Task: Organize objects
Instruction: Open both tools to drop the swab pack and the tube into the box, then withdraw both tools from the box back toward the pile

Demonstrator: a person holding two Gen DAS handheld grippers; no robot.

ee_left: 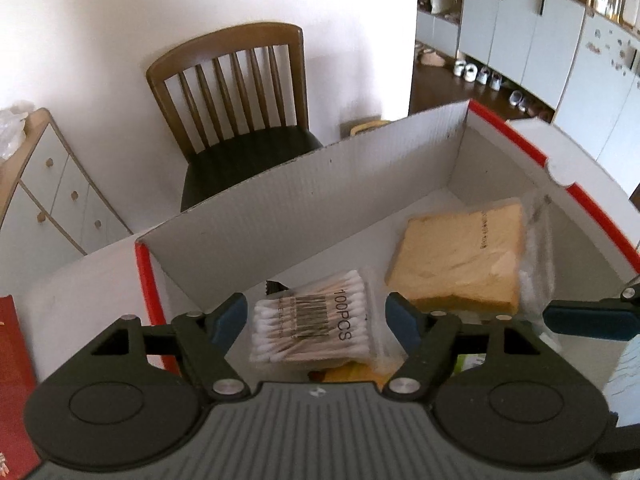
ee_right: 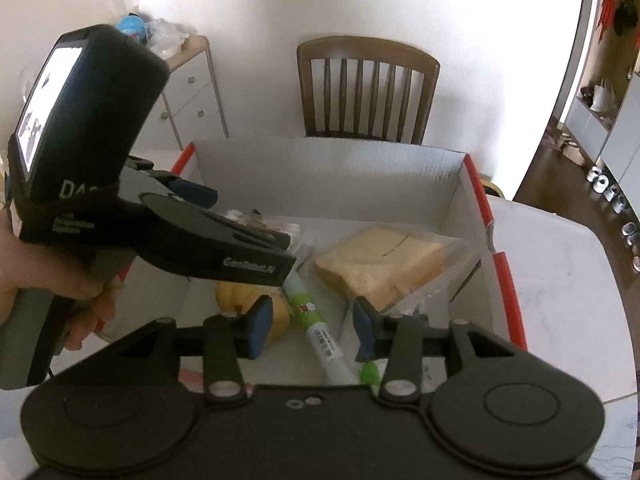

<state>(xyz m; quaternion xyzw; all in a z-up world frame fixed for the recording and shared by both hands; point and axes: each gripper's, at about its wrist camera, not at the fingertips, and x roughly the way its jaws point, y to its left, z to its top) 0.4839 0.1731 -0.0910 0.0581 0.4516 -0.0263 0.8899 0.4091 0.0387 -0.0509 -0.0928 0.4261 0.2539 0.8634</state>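
Observation:
A white cardboard box with red edges [ee_left: 320,184] [ee_right: 340,176] holds several items. A clear pack of cotton swabs [ee_left: 312,320] lies on its floor, directly below my open left gripper [ee_left: 316,320]. A bagged sandwich of sliced bread [ee_left: 460,256] [ee_right: 380,264] lies to the right. My right gripper [ee_right: 312,324] is open and empty above a green and white tube [ee_right: 320,332], with a yellow object [ee_right: 248,300] beside it. The left gripper [ee_right: 192,232] shows in the right wrist view over the box's left side, hiding most of the swab pack.
A wooden chair [ee_left: 240,112] [ee_right: 368,92] stands behind the box against a white wall. A white drawer cabinet [ee_left: 52,192] [ee_right: 192,100] is at the left. The box rests on a white table [ee_right: 560,280]. A red item [ee_left: 12,380] lies left of the box.

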